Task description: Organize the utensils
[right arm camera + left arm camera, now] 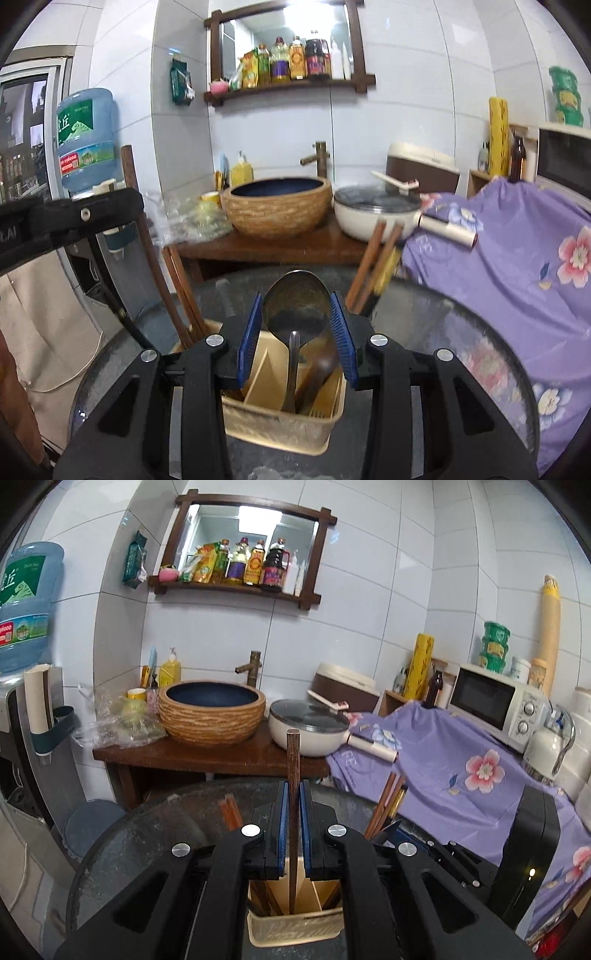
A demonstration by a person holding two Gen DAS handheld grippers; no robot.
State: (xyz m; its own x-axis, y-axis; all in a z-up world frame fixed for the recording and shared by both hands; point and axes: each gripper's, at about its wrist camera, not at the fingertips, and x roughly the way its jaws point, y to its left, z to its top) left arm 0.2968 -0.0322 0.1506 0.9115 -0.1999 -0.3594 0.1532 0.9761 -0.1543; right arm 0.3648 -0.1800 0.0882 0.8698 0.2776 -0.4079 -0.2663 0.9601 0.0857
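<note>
A: Step? Both mid-drop into the caddy (280, 424) on the round surface (491, 332).

B: Left gripper (294, 825) is clamped on a dark chopstick (293, 775), upright, tip in a slot. Right gripper (297, 332) grips a worn metal spoon (295, 306), bowl up.

A: Next: lower each straight, then release.

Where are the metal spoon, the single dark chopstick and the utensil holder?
metal spoon (295, 306): right wrist view, on its bowl.
dark chopstick (293, 760): left wrist view, on its upper shaft.
utensil holder (273, 424): right wrist view, on its front wall.
</note>
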